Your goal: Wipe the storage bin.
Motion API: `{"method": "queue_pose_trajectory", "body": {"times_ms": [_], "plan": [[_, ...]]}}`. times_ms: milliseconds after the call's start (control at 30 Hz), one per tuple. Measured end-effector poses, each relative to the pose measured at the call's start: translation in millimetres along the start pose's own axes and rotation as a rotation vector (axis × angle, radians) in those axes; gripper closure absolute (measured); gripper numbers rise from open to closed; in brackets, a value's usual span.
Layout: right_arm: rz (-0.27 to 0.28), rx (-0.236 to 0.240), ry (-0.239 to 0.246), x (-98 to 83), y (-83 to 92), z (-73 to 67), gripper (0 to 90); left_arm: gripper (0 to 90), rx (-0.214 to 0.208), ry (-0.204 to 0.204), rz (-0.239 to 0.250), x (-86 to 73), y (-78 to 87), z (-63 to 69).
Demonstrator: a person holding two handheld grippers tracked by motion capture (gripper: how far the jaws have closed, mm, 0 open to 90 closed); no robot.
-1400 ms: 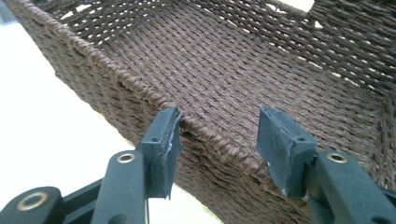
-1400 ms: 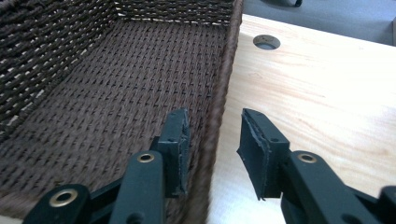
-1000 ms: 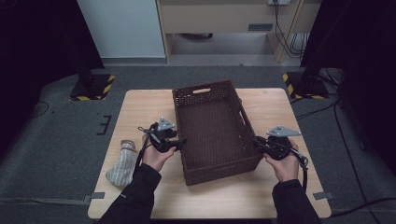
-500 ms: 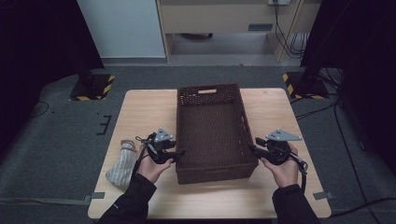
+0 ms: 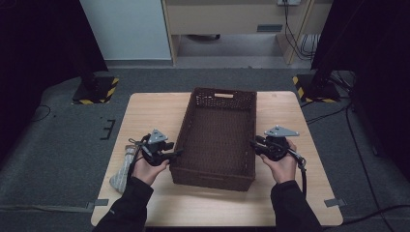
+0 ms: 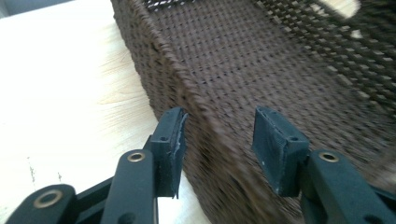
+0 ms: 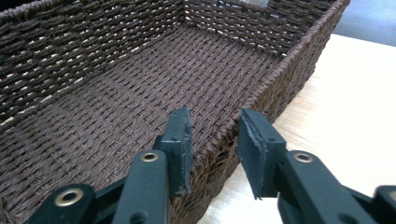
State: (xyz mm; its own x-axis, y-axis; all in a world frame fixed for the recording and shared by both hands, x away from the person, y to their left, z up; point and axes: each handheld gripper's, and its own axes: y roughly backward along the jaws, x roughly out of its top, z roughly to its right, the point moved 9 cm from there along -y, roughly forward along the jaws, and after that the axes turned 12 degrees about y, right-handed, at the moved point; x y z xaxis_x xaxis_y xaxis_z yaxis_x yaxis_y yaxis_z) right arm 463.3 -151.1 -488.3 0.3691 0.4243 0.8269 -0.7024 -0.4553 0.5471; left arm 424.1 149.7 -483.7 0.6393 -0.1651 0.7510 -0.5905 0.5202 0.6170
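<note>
A rectangular basket (image 5: 215, 140) of dark brown woven cord, ribbed in tight rows, stands in the middle of the high view on a pale wood counter (image 5: 154, 108). Its far short wall has a slot handle cut into it.

The left tool (image 5: 178, 153), lower left of centre, straddles the basket's left long wall. In the left gripper view the outer pad lies against the weave and the inner pad stands off inside the basket, so the wall sits between the jaws without being clamped; these jaws have just been closing. The right tool (image 5: 252, 144), lower right of centre, straddles the right long wall. In the right gripper view the rim runs up between the two pads with a gap on the outer side; its jaws have also just been narrowing, and no firm pinch shows.

Bare counter lies open on both sides of the basket and along the bottom edge of the high view. At lower left a pale crumpled cloth (image 5: 123, 166) lies near the counter's left edge, partly hidden behind the left hand (image 5: 147, 169).

The left gripper view is motion-blurred at right, and the basket's near end is cut off there.
</note>
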Motion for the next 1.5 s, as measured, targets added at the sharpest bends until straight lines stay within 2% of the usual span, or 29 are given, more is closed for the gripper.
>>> {"method": "queue_pose_trajectory", "body": {"times_ms": [67,133,233,300,367,433,533,667,800,900,1000,1067,1133,1167,1300,1400,1500], "plan": [[0.002,-0.010,0.017,-0.5,1.3,-1.5,66.3,51.4,-0.003,-0.006,-0.013,-10.0,5.4,5.1],[0.007,-0.017,0.020,-1.0,2.5,-2.9,66.8,51.5,-0.001,-0.010,-0.023,-13.3,5.6,5.7],[0.027,-0.025,0.017,-2.9,6.2,-7.6,68.0,53.9,0.008,-0.003,-0.035,-20.2,5.7,1.8],[0.026,-0.015,0.009,-3.8,9.6,-11.3,67.5,57.6,-0.005,0.011,-0.040,-20.5,6.6,-0.7],[0.012,0.019,0.002,-3.9,13.3,-15.1,66.1,61.8,0.001,0.015,-0.040,-19.6,7.7,-4.9],[0.006,0.033,-0.006,-2.5,14.3,-16.2,60.5,63.7,0.008,0.022,-0.041,-18.6,8.2,-10.9],[0.037,0.024,-0.013,2.6,14.6,-11.3,57.5,66.8,0.017,0.037,-0.034,-16.6,8.9,-19.2],[0.055,-0.020,-0.022,9.9,12.0,-0.5,52.3,71.6,0.033,0.048,-0.030,-13.1,9.9,-31.7],[0.052,-0.062,-0.034,14.5,4.1,9.7,49.3,74.6,0.047,0.058,-0.028,-8.3,7.9,-44.7],[0.042,-0.074,-0.039,14.7,-4.1,14.1,48.8,74.5,0.057,0.063,-0.022,-4.6,6.2,-53.6],[0.029,-0.082,-0.039,13.3,-11.9,15.5,49.4,65.6,0.068,0.080,-0.001,-2.6,11.3,-55.9],[0.003,-0.087,-0.020,9.8,-15.0,15.8,50.9,59.8,0.064,0.078,0.015,-4.0,18.0,-53.9],[0.008,-0.083,-0.029,7.6,-16.6,14.6,51.7,57.9,0.061,0.084,0.032,-5.7,23.7,-53.6],[0.014,-0.087,-0.030,7.3,-16.3,14.7,51.9,58.0,0.059,0.091,0.040,-5.9,25.3,-54.1],[0.018,-0.085,-0.024,7.5,-13.6,11.0,52.0,62.3,0.054,0.099,0.019,-5.1,23.6,-56.6],[0.001,-0.076,-0.026,8.2,-10.9,10.8,48.8,67.1,0.087,0.079,0.006,-1.7,17.5,-61.3],[0.026,-0.085,-0.037,11.3,-7.4,16.7,47.7,71.6,0.112,0.090,0.015,2.8,13.3,-70.0]]}}
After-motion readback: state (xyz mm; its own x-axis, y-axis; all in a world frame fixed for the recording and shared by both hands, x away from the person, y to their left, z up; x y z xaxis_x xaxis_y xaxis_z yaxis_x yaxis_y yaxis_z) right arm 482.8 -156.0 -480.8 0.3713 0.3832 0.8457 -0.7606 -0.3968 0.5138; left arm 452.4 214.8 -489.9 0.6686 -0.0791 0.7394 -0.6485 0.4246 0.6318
